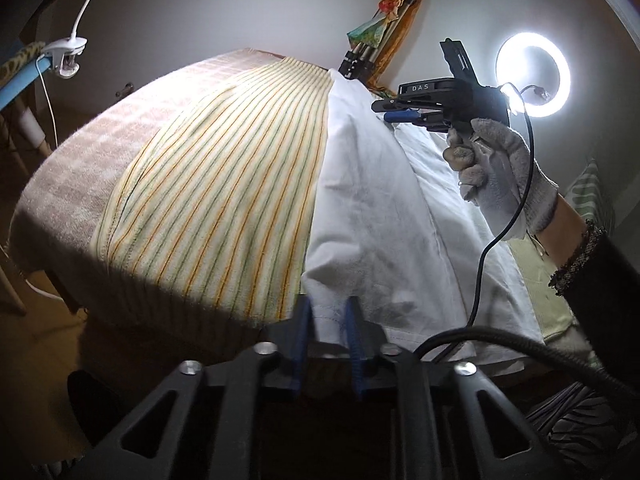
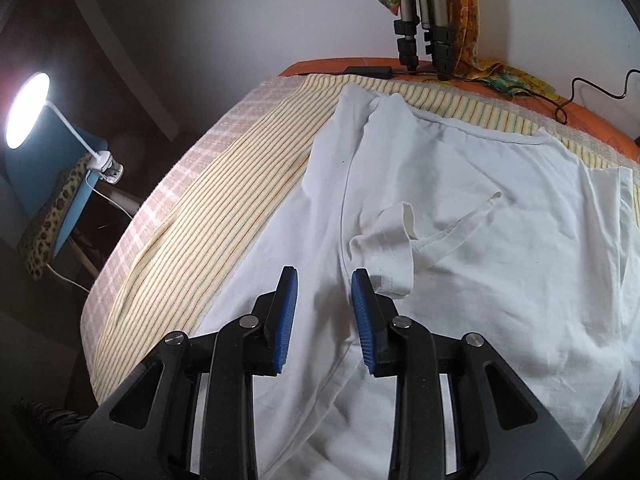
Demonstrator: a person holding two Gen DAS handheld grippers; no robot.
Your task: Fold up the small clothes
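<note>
A white T-shirt (image 2: 500, 208) lies on a yellow striped cloth (image 2: 224, 196) over the table. Its left side is folded over and a sleeve (image 2: 384, 240) lies turned in on the body. My left gripper (image 1: 328, 320) is at the shirt's near hem (image 1: 360, 280), with the hem edge between its blue pads, which stand a little apart. My right gripper (image 2: 324, 300) is open and empty, hovering just above the folded left part of the shirt. In the left wrist view the right gripper (image 1: 400, 114) is held by a gloved hand (image 1: 496, 168) over the far end of the shirt.
A pink checked towel (image 1: 80, 168) covers the table under the striped cloth. A tripod (image 2: 424, 36) draped with coloured cloth stands at the table's far edge. A ring light (image 1: 532, 72) is at the right, a clip lamp (image 2: 28, 108) on a blue chair at the left. A cable (image 2: 580, 92) lies at the far right.
</note>
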